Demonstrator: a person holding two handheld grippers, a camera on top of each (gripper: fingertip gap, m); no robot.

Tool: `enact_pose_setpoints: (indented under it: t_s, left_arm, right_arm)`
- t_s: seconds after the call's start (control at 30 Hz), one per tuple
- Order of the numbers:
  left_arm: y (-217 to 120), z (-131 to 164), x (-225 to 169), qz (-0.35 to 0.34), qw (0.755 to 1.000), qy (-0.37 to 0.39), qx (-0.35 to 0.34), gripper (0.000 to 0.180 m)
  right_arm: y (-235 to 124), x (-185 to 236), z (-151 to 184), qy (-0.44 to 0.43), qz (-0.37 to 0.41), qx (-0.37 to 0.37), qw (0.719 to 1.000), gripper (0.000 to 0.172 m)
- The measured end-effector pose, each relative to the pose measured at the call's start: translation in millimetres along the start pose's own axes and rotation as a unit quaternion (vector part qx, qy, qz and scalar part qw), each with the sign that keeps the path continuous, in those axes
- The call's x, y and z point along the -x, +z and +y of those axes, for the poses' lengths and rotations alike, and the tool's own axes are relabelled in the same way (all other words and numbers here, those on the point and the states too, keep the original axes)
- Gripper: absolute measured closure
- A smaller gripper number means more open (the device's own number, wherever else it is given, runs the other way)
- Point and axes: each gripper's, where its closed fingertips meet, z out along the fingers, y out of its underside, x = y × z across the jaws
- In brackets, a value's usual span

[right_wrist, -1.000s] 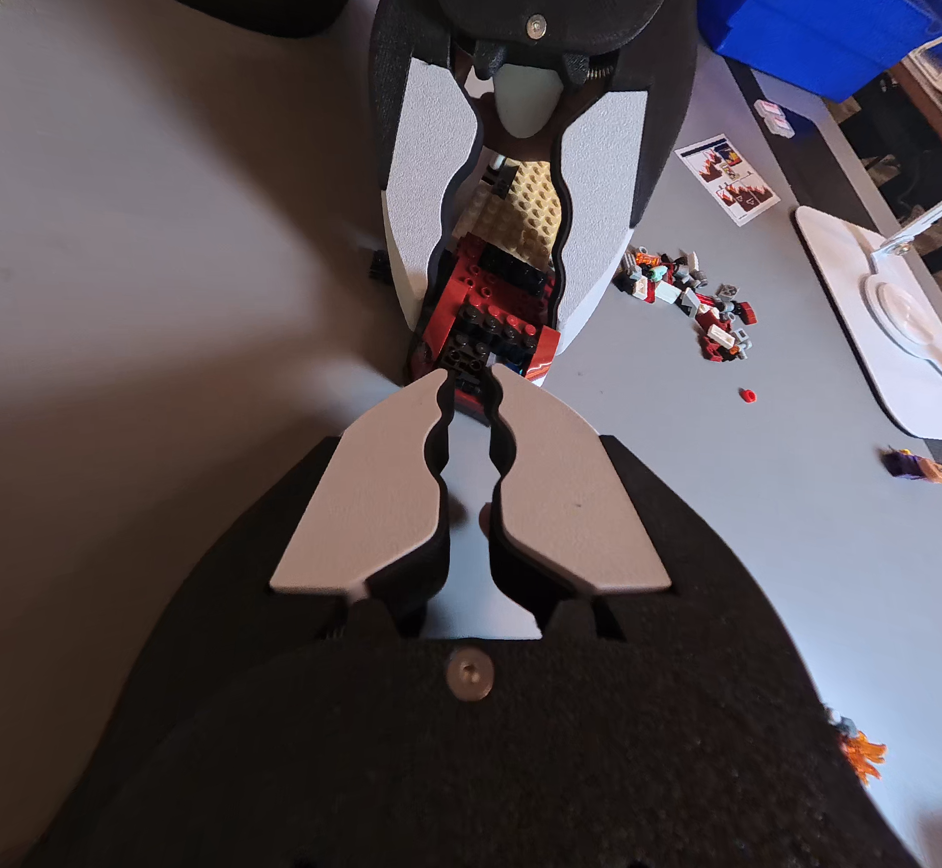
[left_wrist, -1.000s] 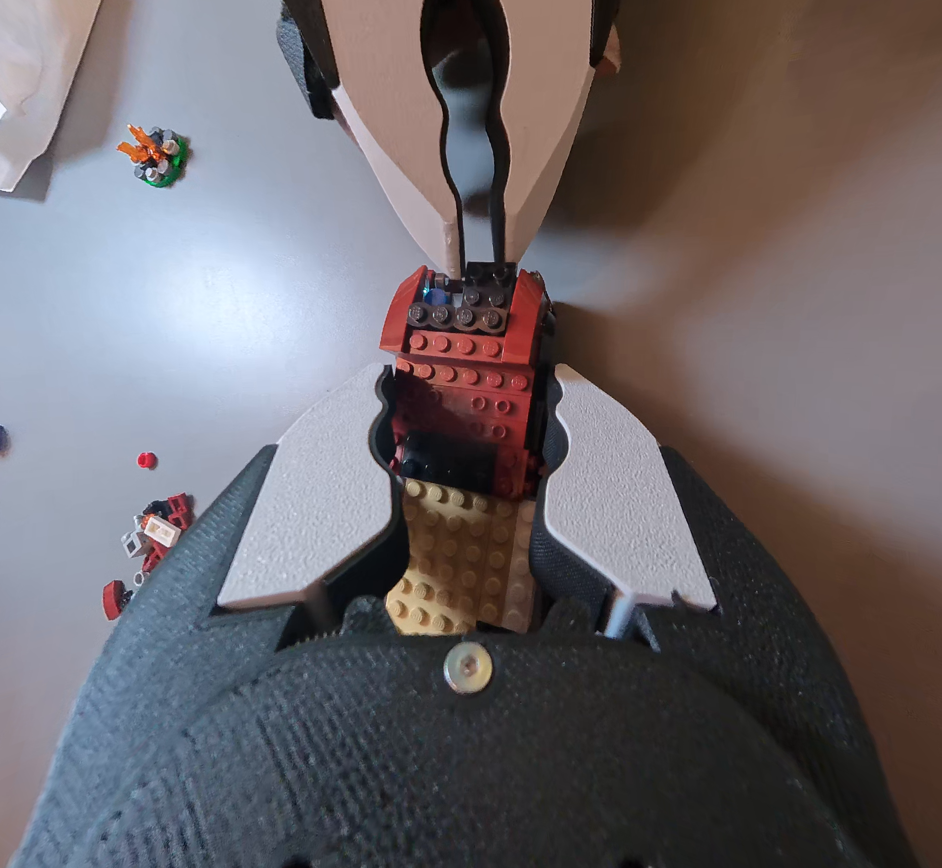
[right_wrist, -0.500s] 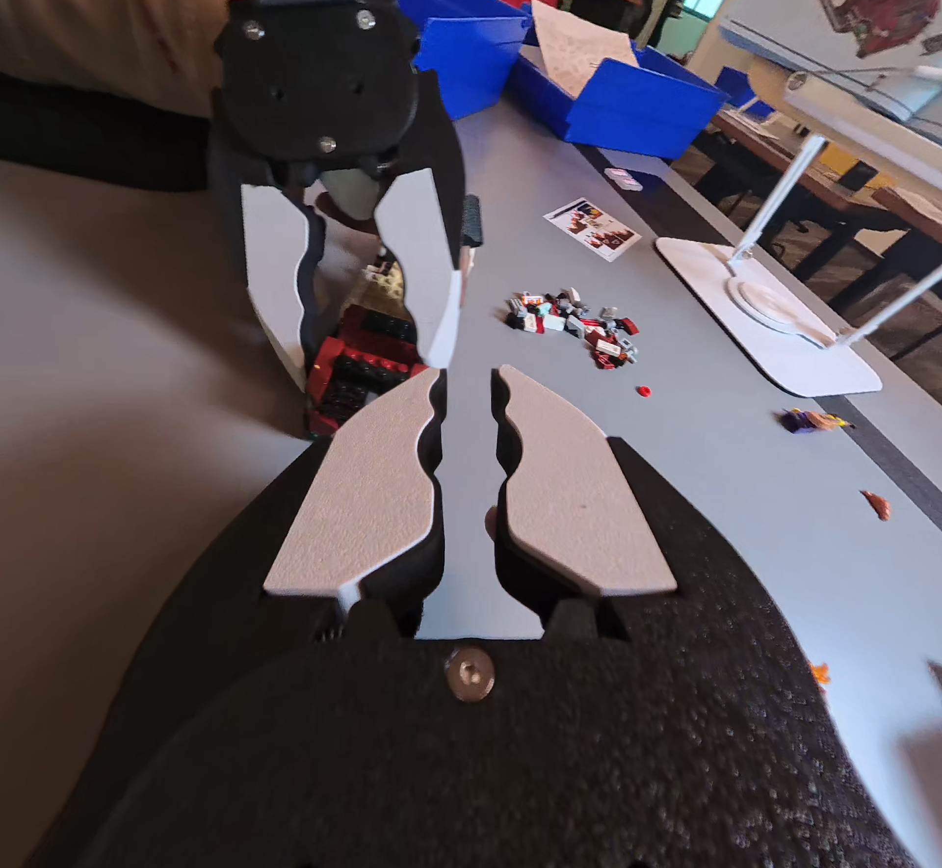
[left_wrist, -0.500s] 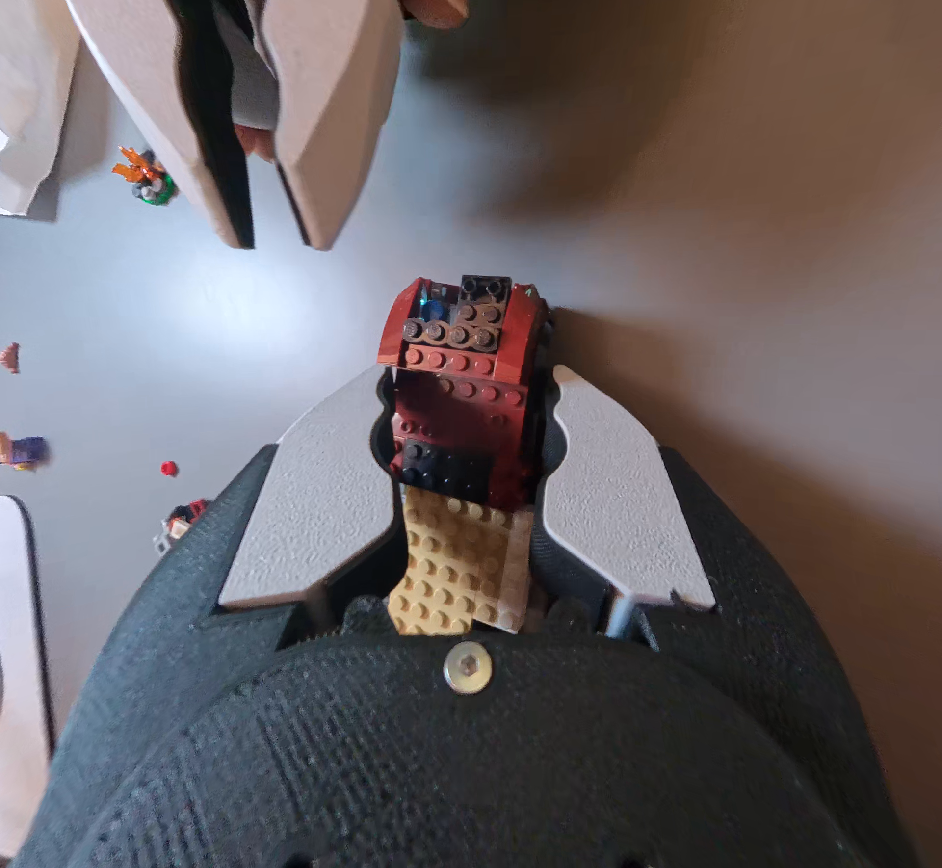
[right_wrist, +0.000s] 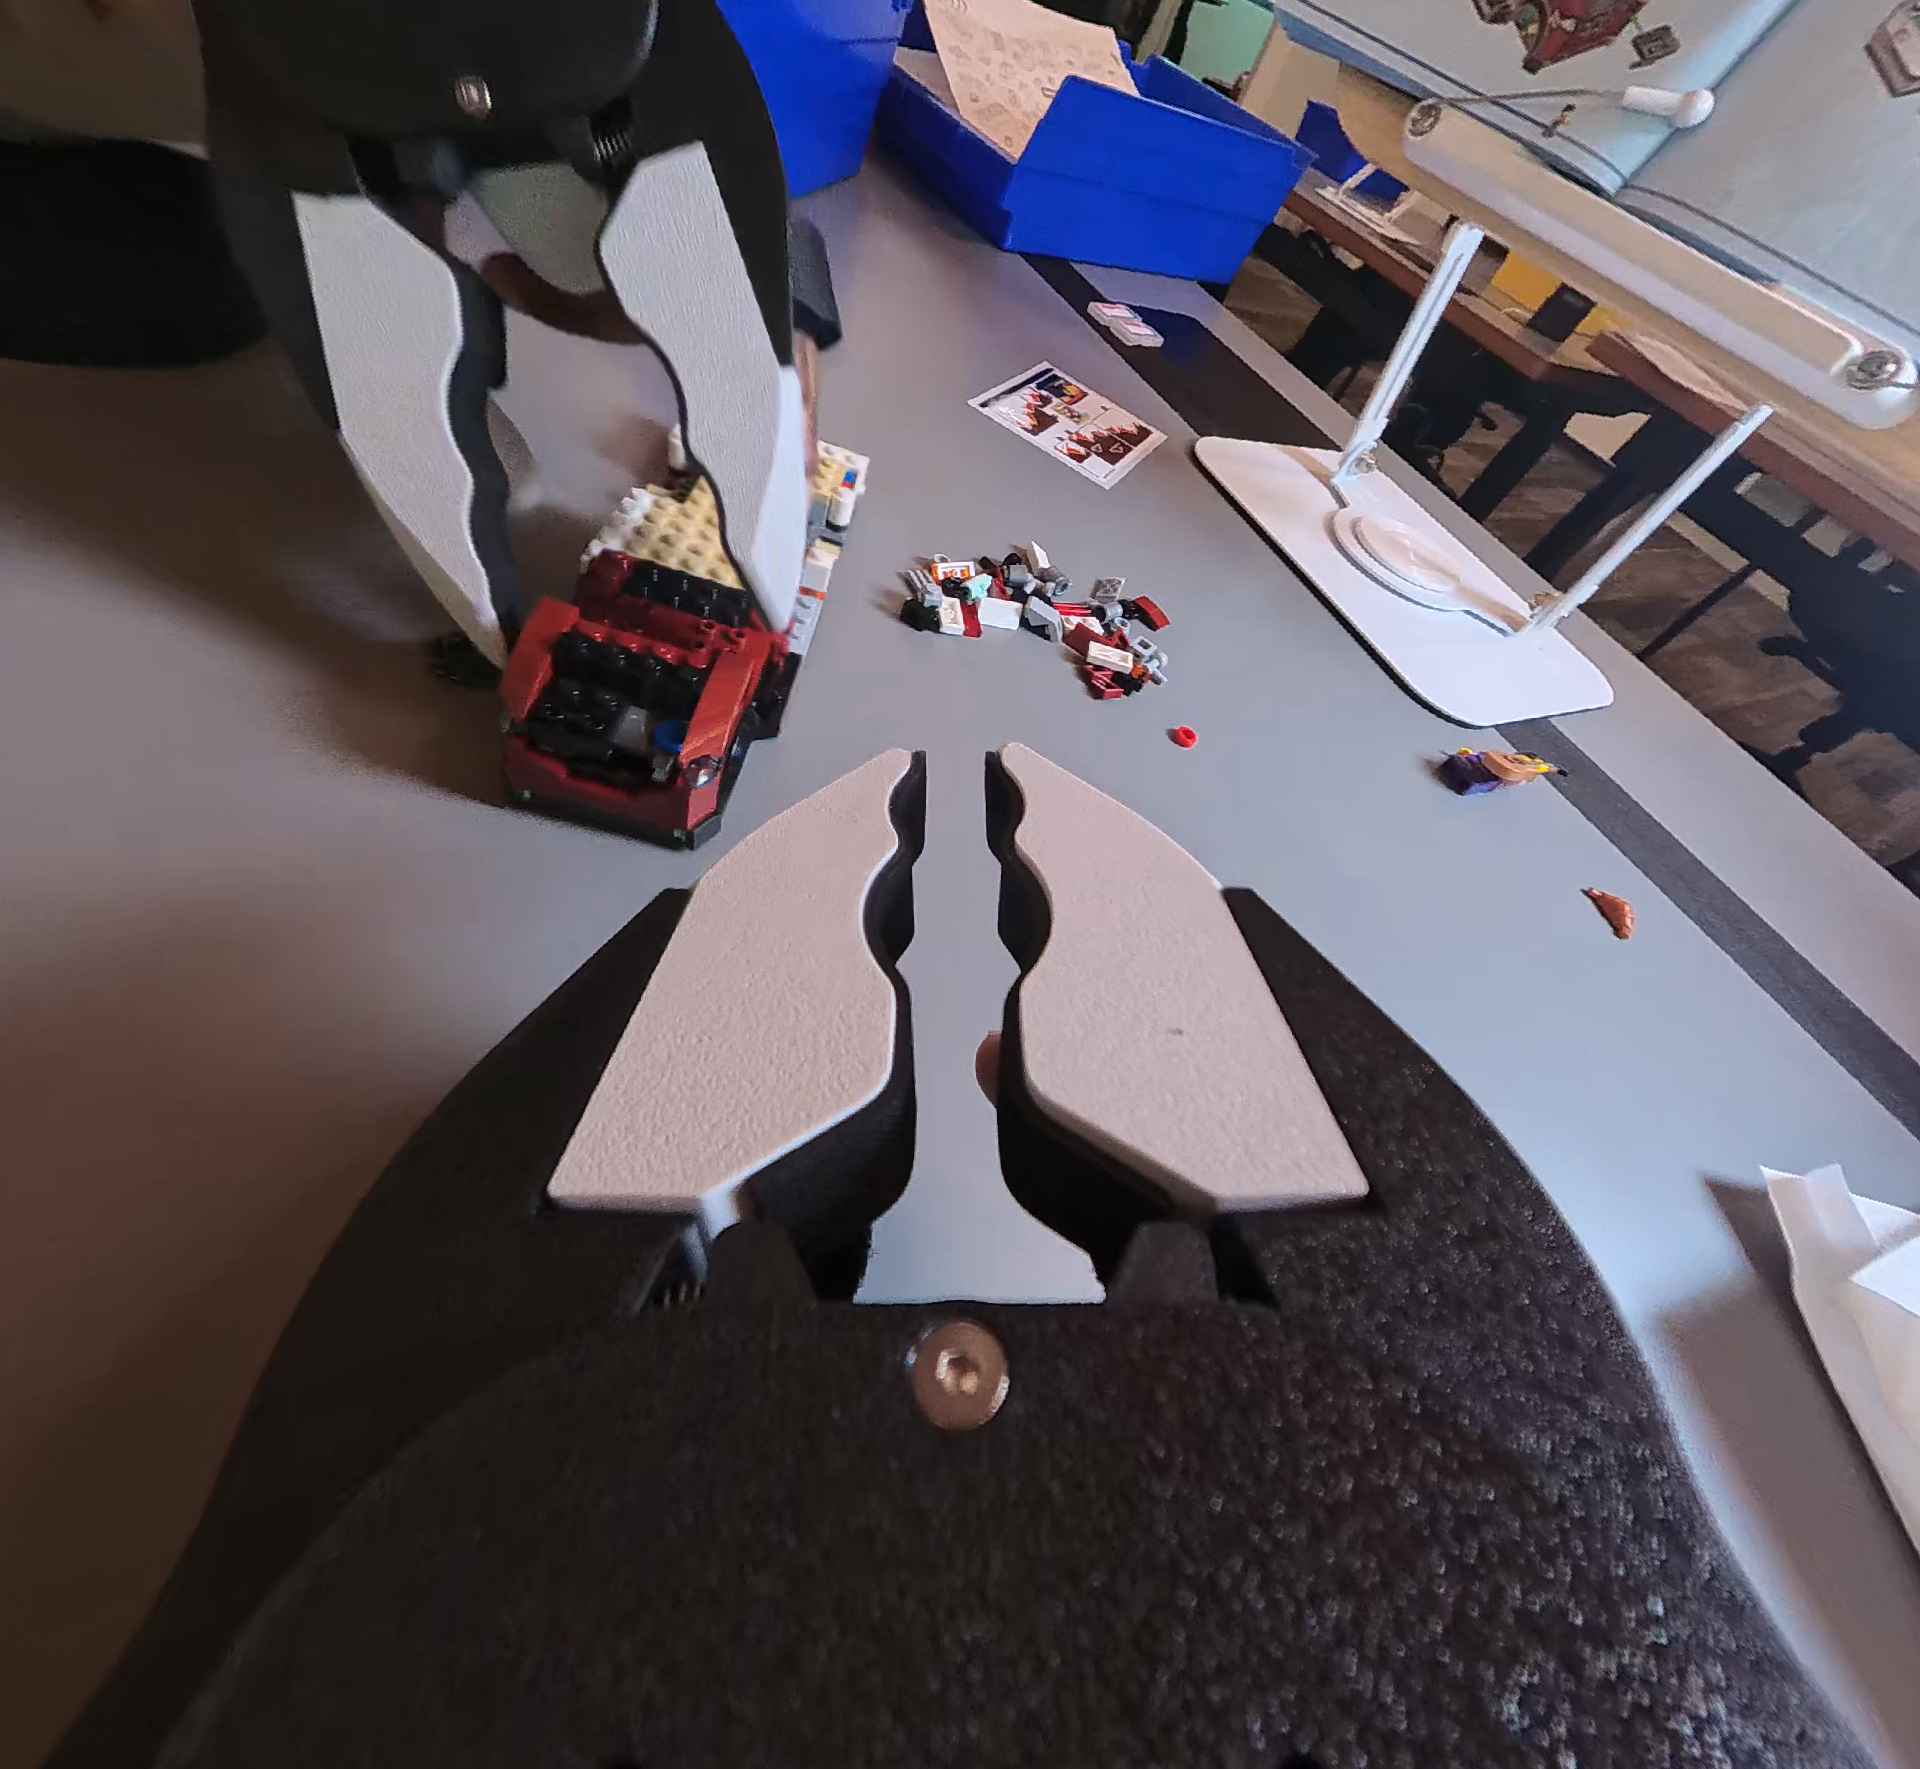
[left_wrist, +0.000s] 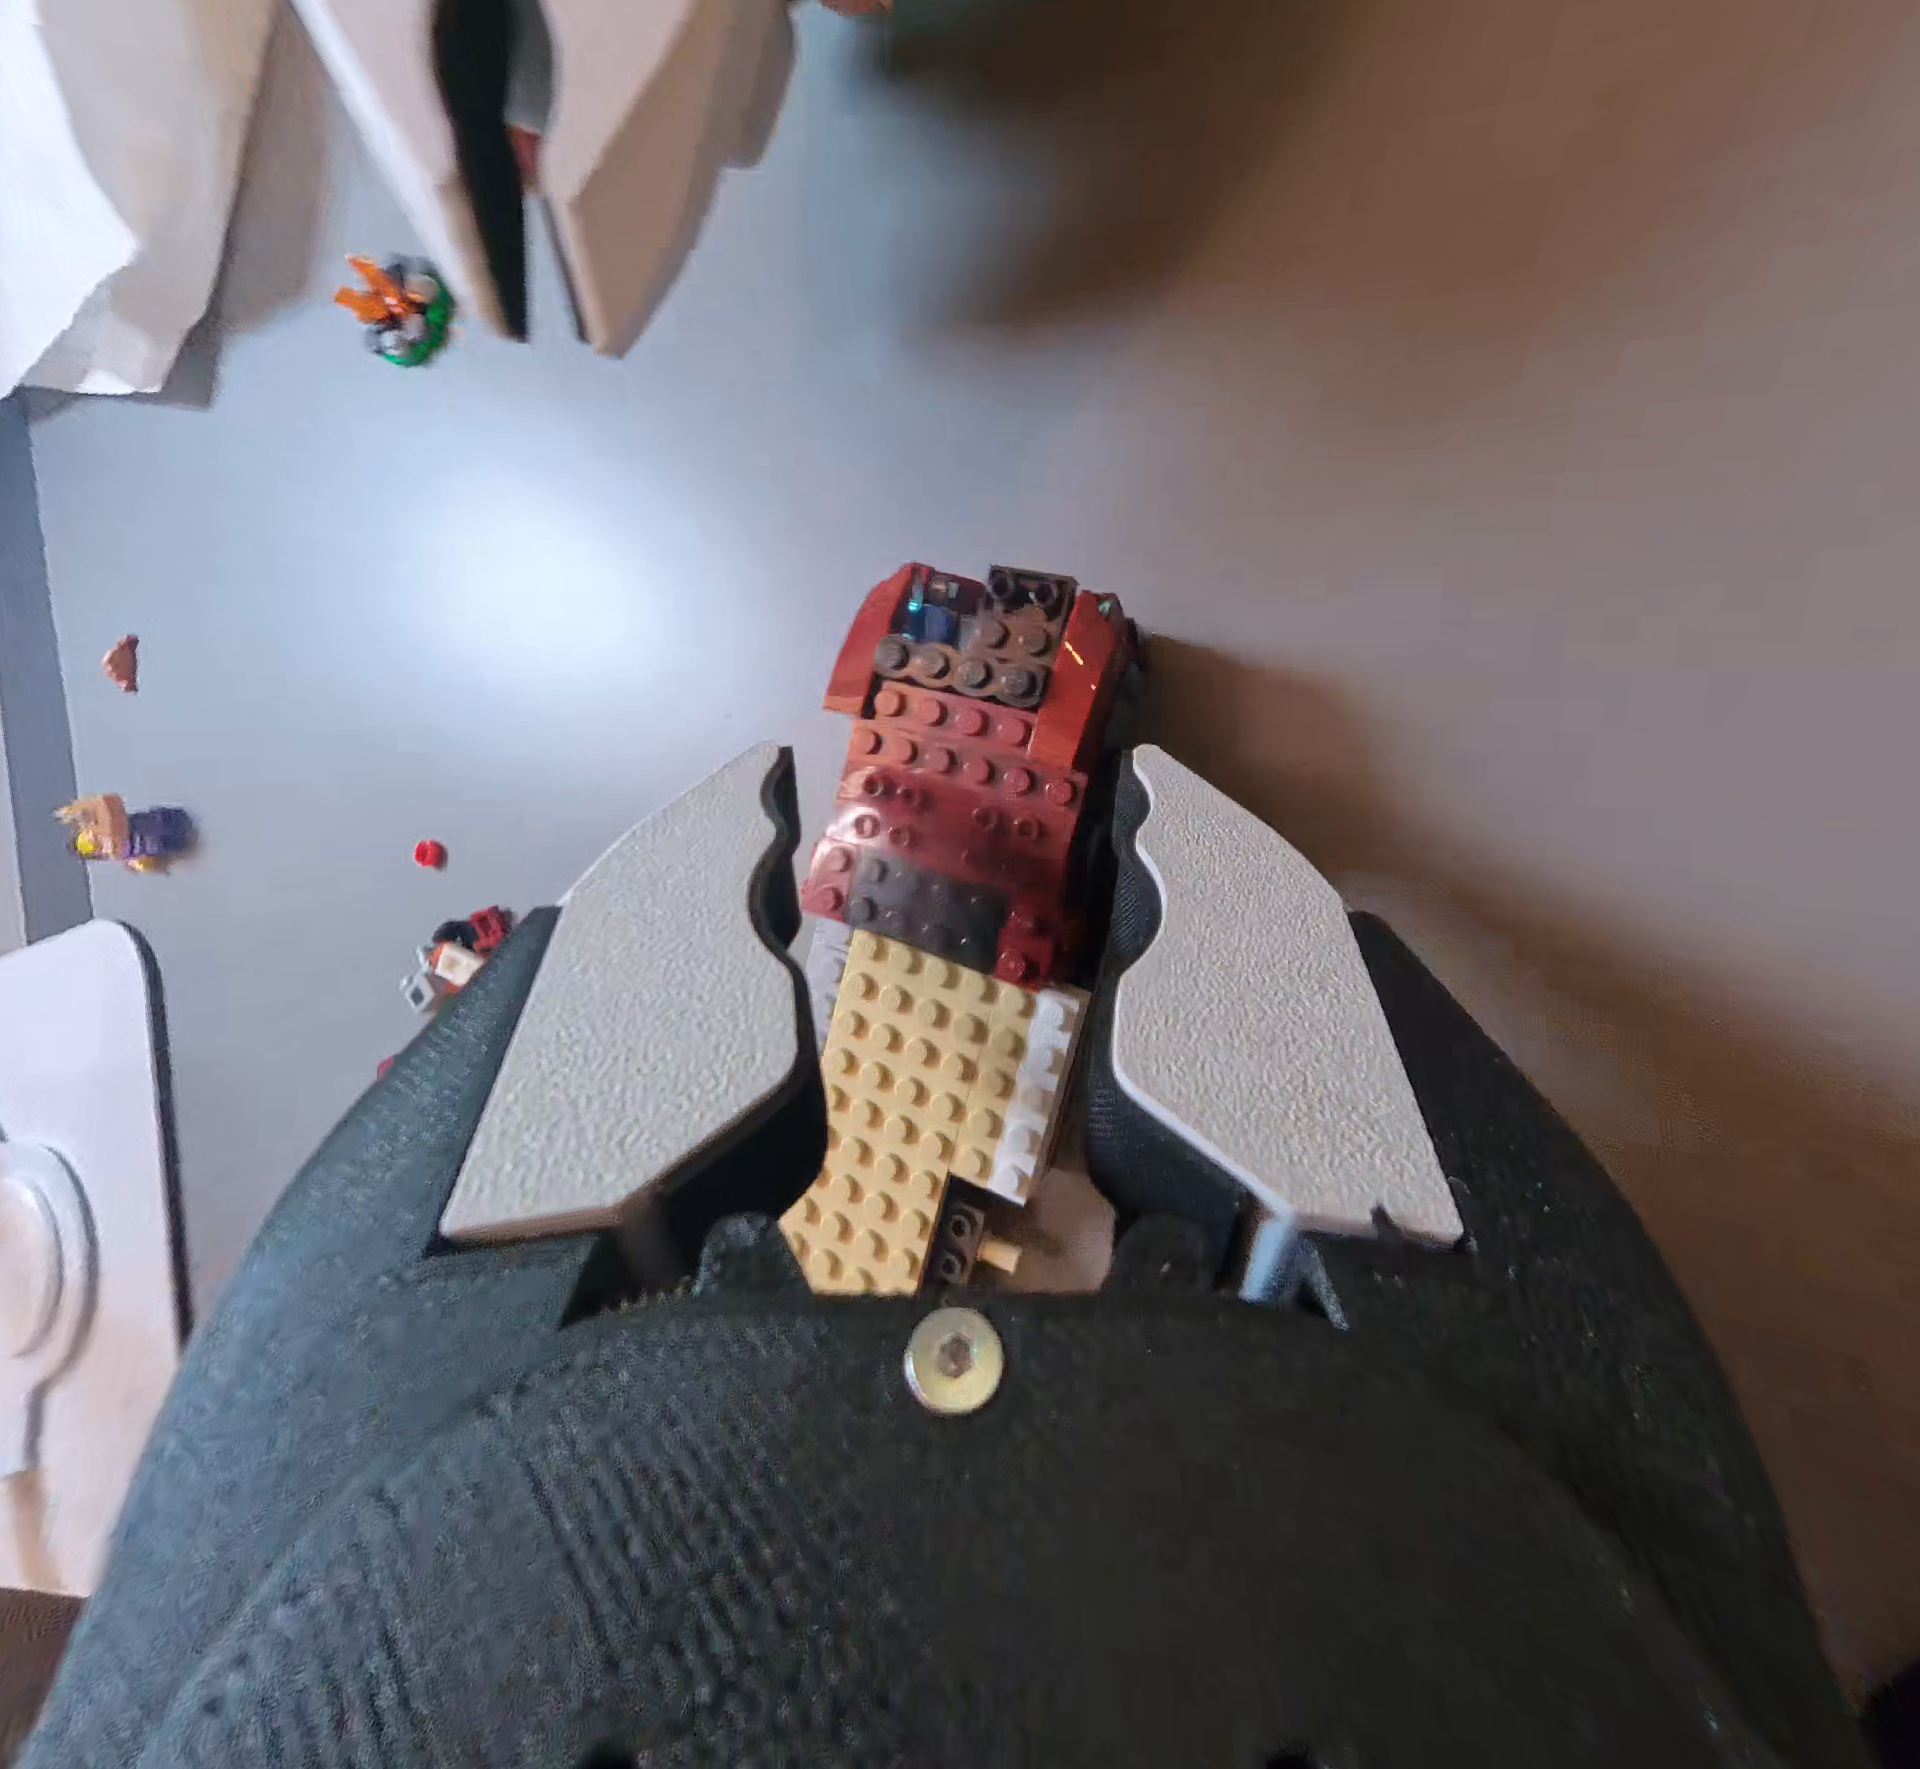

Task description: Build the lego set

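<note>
A dark red, black and tan brick car model (left_wrist: 966,784) stands on the grey table (left_wrist: 1351,369). My left gripper (left_wrist: 956,753) straddles its middle. A sliver of table shows between the left pad (left_wrist: 774,846) and the model, so the pads are not pressing on it. The right wrist view shows the same: the left gripper (right_wrist: 634,628) reaches down over the model (right_wrist: 644,680), one finger on each side. My right gripper (right_wrist: 956,753) hovers in front of the model with its jaws a narrow slit apart and nothing between them. It also shows in the left wrist view (left_wrist: 561,337), blurred.
A pile of loose bricks (right_wrist: 1039,613), a red stud (right_wrist: 1182,735), a purple minifigure (right_wrist: 1496,769) and a brown piece (right_wrist: 1610,911) lie to the right. Farther off are a white lamp base (right_wrist: 1455,597), a leaflet (right_wrist: 1070,420) and blue bins (right_wrist: 1132,171). White paper (right_wrist: 1860,1304) lies near right.
My right gripper left the model's front end and pulled back and aside, empty. My left jaws widened slightly and the model now sits turned between them.
</note>
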Motion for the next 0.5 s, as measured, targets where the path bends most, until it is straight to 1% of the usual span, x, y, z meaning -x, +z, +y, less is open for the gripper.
enact_pose_setpoints:
  t_s: [0.07, 0.13, 0.2, 0.27, 0.33, 0.43, 0.5]
  left_arm:
    - [-16, -4, 5, -0.018, 0.999, -0.036, -0.029, 0.123]
    - [-26, 1, 8, -0.045, 0.997, -0.064, -0.027, 0.126]
    - [-32, 6, 1, -0.058, 0.994, -0.09, -0.02, 0.131]
    - [-34, 7, -16, -0.047, 0.992, -0.116, -0.017, 0.136]
    - [-32, 8, -34, -0.031, 0.991, -0.128, -0.012, 0.144]
    - [-23, 14, -51, -0.005, 0.99, -0.139, 0.011, 0.143]
    - [-15, 18, -53, 0.008, 0.989, -0.149, 0.02, 0.142]
  right_arm:
    - [-4, -10, 1, 0.007, 0.025, 0.006, 1.0, 0.161]
    - [-6, -19, 6, 0.021, 0.04, 0.021, 0.999, 0.162]
    - [-6, -22, 13, 0.037, 0.037, 0.035, 0.998, 0.161]
    - [-7, -23, 15, 0.046, 0.036, 0.038, 0.998, 0.161]
    - [-5, -20, 17, 0.048, 0.03, 0.045, 0.997, 0.161]
    - [-1, -13, 21, 0.031, 0.018, 0.058, 0.998, 0.161]
    - [1, -9, 23, 0.024, 0.011, 0.064, 0.998, 0.162]
